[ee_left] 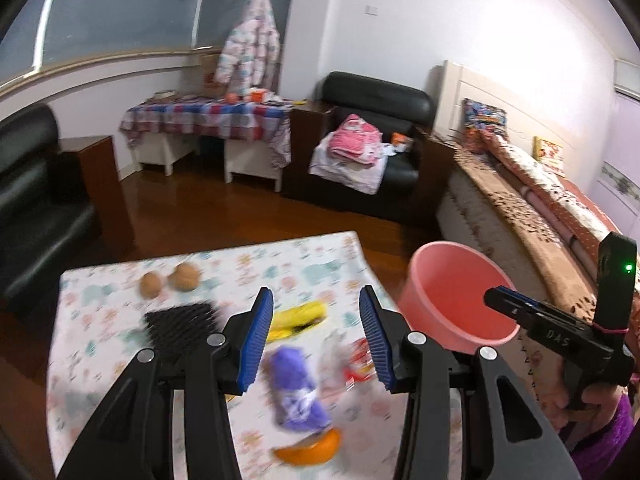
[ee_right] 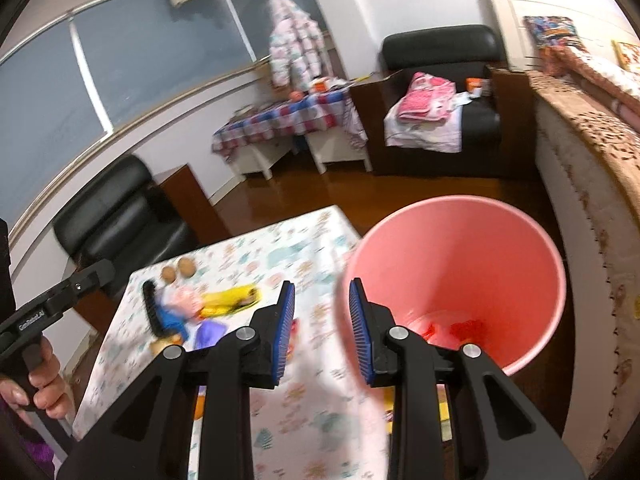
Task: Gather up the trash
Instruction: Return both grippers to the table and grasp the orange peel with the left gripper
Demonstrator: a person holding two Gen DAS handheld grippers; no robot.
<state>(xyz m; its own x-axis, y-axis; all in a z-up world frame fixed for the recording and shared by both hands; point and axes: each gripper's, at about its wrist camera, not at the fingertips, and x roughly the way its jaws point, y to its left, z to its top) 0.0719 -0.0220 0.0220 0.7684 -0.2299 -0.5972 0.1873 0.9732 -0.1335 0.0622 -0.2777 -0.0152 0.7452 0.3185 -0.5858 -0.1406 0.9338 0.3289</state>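
My left gripper (ee_left: 316, 296) hovers open above the floral-cloth table (ee_left: 100, 360) with nothing between its blue pads. On the table beneath it lie a yellow wrapper (ee_left: 300, 318), a purple packet (ee_left: 296, 392), a red-and-white wrapper (ee_left: 356, 360) and an orange peel (ee_left: 310, 446), all blurred. A pink bucket (ee_right: 460, 240) stands on the floor at the table's right edge, with red scraps (ee_right: 464, 326) at its bottom. My right gripper (ee_right: 320, 292) is open and empty, over the gap between the table corner and the bucket rim. The yellow wrapper (ee_right: 232, 298) and purple packet (ee_right: 210, 334) lie to its left.
A black brush (ee_left: 180, 324) and two brown round things (ee_left: 168, 280) lie on the far left of the table. A bed (ee_left: 520, 208) runs along the right behind the bucket. A black armchair (ee_left: 376, 140) and a checked side table (ee_left: 208, 116) stand by the far wall.
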